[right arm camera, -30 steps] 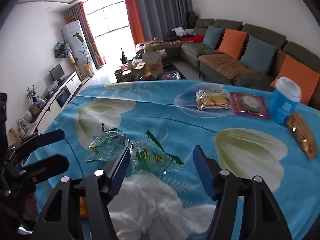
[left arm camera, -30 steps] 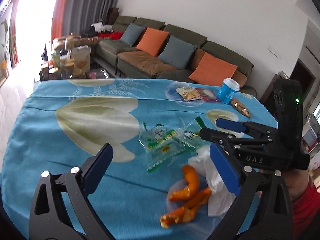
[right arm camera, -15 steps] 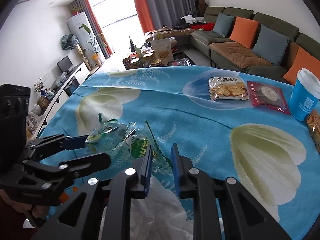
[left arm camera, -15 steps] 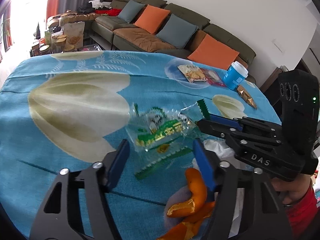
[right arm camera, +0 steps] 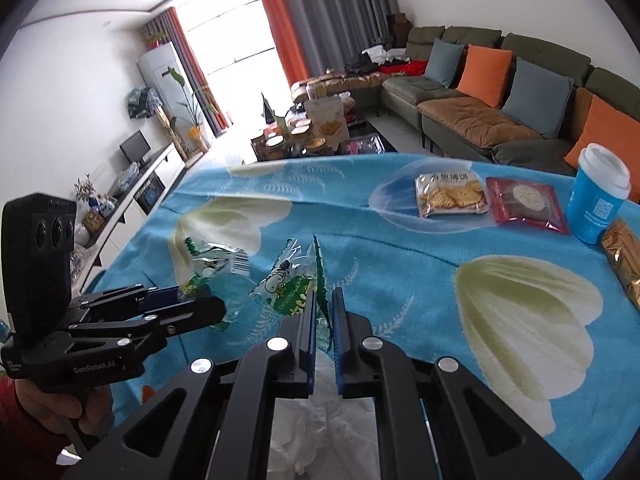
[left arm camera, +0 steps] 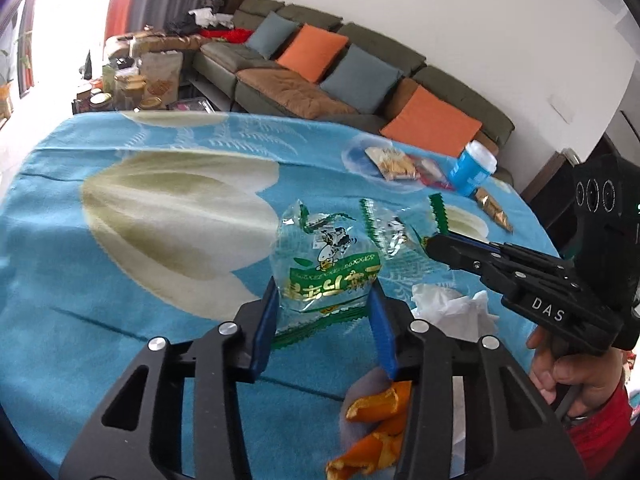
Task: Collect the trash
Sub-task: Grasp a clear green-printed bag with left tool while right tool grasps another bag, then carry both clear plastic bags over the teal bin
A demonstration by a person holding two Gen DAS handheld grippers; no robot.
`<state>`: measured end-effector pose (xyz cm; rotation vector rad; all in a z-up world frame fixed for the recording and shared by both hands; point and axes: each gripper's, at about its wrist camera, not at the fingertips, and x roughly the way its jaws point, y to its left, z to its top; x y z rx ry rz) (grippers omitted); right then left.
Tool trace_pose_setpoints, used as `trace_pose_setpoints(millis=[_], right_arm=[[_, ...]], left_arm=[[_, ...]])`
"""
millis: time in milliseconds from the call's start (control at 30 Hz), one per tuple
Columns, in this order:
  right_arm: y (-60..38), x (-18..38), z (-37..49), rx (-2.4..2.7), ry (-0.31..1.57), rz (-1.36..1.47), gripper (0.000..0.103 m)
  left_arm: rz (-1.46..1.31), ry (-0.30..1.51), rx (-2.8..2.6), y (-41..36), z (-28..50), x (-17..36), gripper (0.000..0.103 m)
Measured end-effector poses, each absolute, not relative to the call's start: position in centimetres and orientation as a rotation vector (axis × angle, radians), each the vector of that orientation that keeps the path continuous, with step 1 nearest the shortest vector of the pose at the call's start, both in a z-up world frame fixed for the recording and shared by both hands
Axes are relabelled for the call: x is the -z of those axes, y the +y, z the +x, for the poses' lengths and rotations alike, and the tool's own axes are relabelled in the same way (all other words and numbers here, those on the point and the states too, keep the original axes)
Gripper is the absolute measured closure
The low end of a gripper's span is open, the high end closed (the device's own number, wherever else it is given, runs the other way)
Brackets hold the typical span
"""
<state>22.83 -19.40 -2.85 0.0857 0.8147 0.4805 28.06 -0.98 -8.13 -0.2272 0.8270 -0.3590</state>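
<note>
On a table covered by a blue cloth with large pale flowers, loose trash is being gathered by a person with a gripper in each hand.

Farthest left in the left wrist view, only bare cloth is seen. Toward the middle, a clear wrapper with green print is framed by the left gripper. Its jaws have just been closing and stand at a middling width, with the wrapper's lower end between the blue pads. Whether the pads already press on the plastic cannot be told for certain; they seem to touch its edges at most.

Just to the right, a second clear wrapper is pinched by the right gripper. Its jaws have just been closing and are nearly together, with a green zigzag edge of plastic caught between them. That wrapper's far end is raised off the cloth.

Below and right of the wrappers, a crumpled white tissue is lying on the cloth, and orange peel is lying near the bottom edge, partly hidden by the left gripper's frame.

At the far right end of the table, a cracker packet, a red packet, a blue cup and a gold packet are set out; these look unopened rather than trash.

The job appears to be at an early stage: one wrapper is gripped, one is about to be, and the tissue and peel are left. No bin or bag is seen.
</note>
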Motion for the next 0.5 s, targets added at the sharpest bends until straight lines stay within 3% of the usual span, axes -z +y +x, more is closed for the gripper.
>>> trace_pose_setpoints(millis=[500], right_arm=[[-15.1,-1.5,17.1,-0.597,0.698,0.086,0.097]], left_arm=[[-0.209,0.599,0.204,6.7,16.9,1.3,0.061]])
